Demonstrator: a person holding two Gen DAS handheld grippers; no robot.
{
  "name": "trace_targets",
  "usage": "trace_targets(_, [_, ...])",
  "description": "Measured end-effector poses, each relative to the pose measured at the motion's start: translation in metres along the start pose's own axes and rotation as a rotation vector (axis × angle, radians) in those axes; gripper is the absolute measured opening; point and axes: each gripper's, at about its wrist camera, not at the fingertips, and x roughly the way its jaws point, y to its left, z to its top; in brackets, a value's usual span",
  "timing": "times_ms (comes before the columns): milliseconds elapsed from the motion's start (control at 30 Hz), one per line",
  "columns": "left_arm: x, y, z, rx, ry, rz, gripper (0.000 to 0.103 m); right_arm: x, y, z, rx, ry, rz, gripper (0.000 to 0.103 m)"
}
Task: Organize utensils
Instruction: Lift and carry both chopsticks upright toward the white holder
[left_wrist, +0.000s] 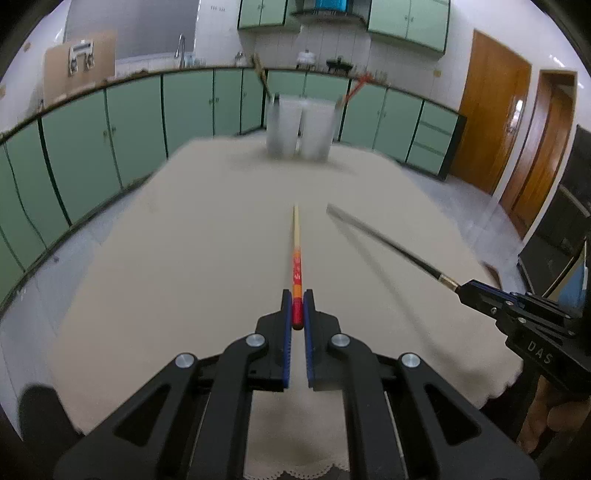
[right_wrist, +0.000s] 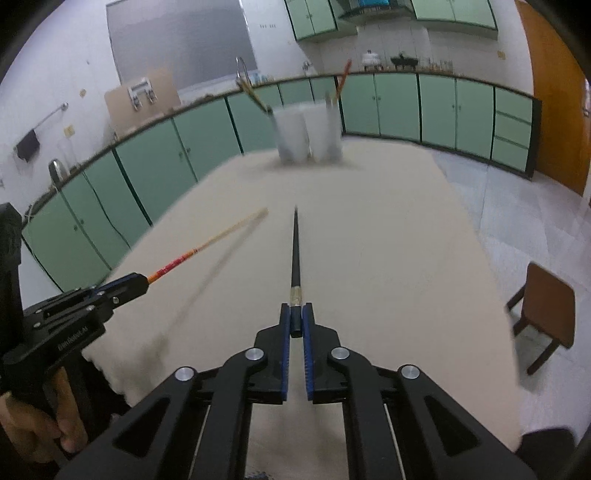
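Observation:
My left gripper (left_wrist: 297, 299) is shut on the red end of a wooden chopstick (left_wrist: 296, 243) that points forward above the beige table (left_wrist: 184, 258). It also shows in the right wrist view (right_wrist: 207, 245). My right gripper (right_wrist: 296, 312) is shut on the end of a black chopstick (right_wrist: 295, 251), also held above the table; it shows in the left wrist view (left_wrist: 384, 238). Two white holders (left_wrist: 300, 127) stand side by side at the table's far end, each with a utensil sticking out; they also show in the right wrist view (right_wrist: 308, 131).
Green cabinets (left_wrist: 129, 122) line the walls behind the table. A brown stool (right_wrist: 546, 314) stands on the floor to the right. Wooden doors (left_wrist: 495, 122) are at the far right. The tablecloth's scalloped edge (left_wrist: 295, 470) lies just below my grippers.

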Motion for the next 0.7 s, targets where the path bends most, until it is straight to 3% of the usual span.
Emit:
trace_targets(267, [-0.040, -0.002, 0.058, 0.035, -0.105, -0.011, 0.005, -0.040, 0.015, 0.062, -0.060, -0.094, 0.025, 0.007])
trace_targets(700, [-0.046, -0.002, 0.108, 0.082, -0.148, -0.034, 0.005, -0.035, 0.032, 0.128, -0.179, -0.068, 0.034, 0.006])
